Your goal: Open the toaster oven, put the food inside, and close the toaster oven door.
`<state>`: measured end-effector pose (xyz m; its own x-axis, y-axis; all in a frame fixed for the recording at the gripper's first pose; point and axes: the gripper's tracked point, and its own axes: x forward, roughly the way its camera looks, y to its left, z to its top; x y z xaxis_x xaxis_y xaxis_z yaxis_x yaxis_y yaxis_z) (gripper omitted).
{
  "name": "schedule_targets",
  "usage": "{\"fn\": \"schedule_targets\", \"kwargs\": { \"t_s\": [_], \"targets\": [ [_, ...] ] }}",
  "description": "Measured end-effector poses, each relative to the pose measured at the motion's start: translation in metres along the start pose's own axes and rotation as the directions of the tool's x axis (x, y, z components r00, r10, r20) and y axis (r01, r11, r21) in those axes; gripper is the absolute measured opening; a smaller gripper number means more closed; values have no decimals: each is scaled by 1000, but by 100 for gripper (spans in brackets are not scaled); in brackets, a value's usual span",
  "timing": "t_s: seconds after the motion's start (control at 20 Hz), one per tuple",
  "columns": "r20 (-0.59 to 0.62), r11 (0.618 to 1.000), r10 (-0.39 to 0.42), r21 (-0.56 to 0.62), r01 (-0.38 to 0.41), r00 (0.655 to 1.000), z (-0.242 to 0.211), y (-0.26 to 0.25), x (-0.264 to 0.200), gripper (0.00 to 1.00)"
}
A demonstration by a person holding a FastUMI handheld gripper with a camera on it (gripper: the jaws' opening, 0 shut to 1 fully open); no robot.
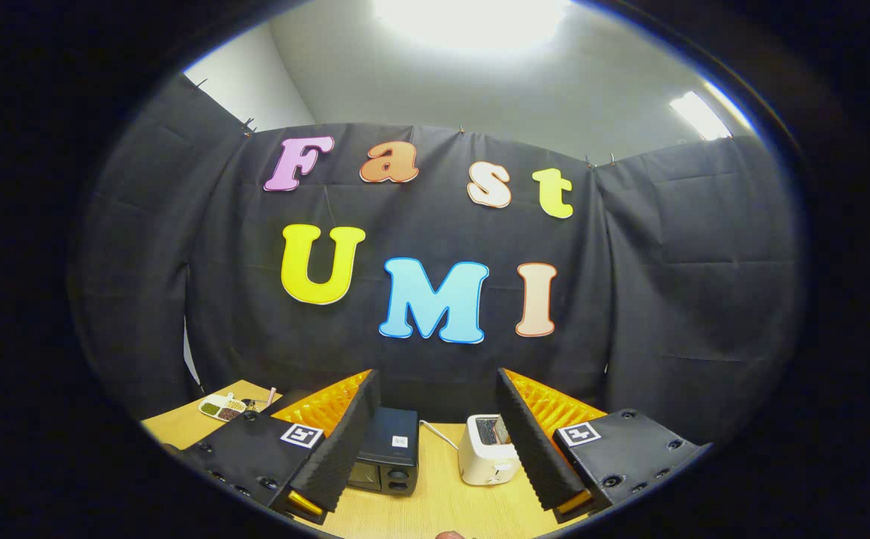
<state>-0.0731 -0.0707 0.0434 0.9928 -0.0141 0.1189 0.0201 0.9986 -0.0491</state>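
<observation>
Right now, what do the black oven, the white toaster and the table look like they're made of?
The oven looks like matte black painted metal, with a dark glassy door. The toaster looks like smooth white plastic, softly shiny. The table shows pale wood grain, possibly laminate. The gripper is open, holding nothing.

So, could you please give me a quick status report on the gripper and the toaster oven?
Gripper open, holding nothing. Toaster oven on the table between the jaws, door shut. White toaster beside it, apart.

Black toaster oven [388, 451] — a white toaster [486, 451] beside it — on a pale wood-grain counter [435, 505]; white dish [222, 407] holds green and brown bits.
</observation>
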Motion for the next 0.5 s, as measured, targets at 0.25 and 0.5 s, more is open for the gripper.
{"fn": "schedule_targets", "kwargs": {
  "t_s": [0.25, 0.5],
  "targets": [
    [-56, 999, -12, 46, 14, 998, -22, 0, -18, 98],
    [-70, 999, 21, 51, -18, 997, -24, 19, -11, 98]
  ]
}}
